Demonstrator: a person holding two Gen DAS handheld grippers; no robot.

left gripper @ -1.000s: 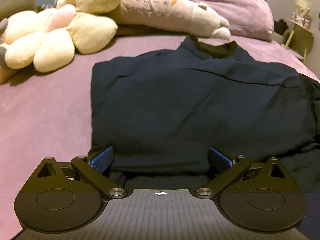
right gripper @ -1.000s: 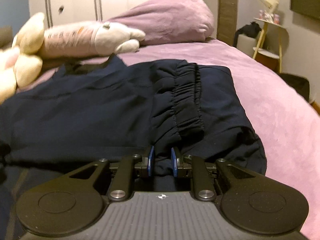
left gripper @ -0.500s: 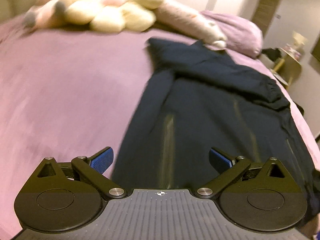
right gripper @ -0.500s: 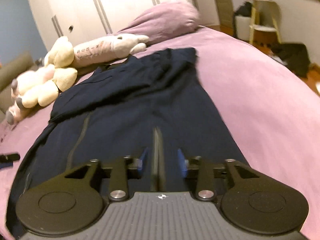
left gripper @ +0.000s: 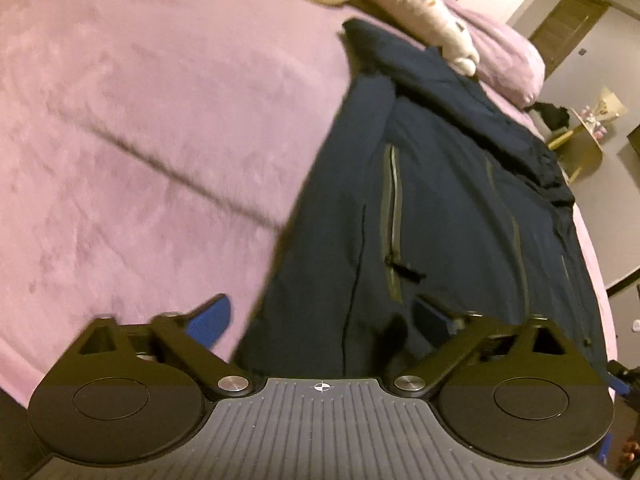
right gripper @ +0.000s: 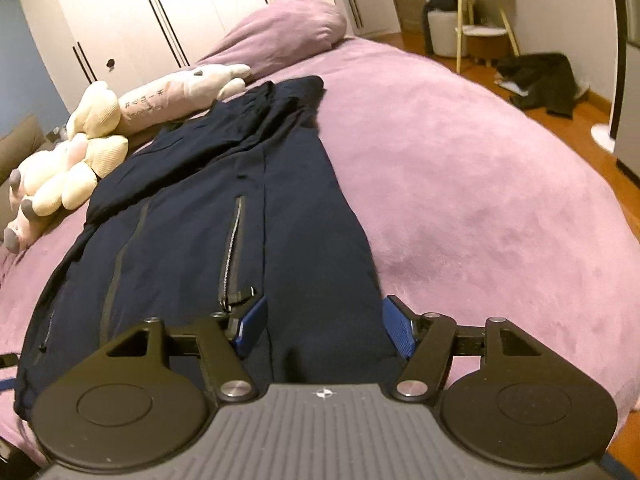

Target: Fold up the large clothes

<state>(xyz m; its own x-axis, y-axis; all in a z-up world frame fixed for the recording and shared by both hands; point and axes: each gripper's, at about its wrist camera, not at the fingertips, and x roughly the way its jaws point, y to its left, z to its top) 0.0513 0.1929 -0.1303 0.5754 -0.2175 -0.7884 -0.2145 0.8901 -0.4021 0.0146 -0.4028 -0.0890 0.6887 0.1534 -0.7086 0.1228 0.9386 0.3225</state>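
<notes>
A large dark navy jacket (right gripper: 280,216) of smooth fabric lies spread lengthwise on the mauve plush bedspread (right gripper: 460,184), its sleeves folded across the far collar end and its near hem reaching down to both pairs of tongs. Grey zips run down its front (one zip pull (right gripper: 240,295) sits just ahead of the right tongs). The left gripper (left gripper: 324,316) stands wide, its jaws having just been closing a little, with one blue pad over bare bedspread and the other over the jacket's near left edge; nothing is pinched, though the fabric edge lies between the jaws. The right gripper (right gripper: 324,326) has just been opening and now stands about half apart, straddling the jacket's near right side strip without pressing on it. At the far end, touching the collar area, lies a long pale pink plush toy with printed lettering (right gripper: 176,96), and beside it a cream flower-shaped plush cushion (right gripper: 76,168). A mauve pillow (right gripper: 288,32) rests beyond them near white wardrobe doors (right gripper: 160,12).
</notes>
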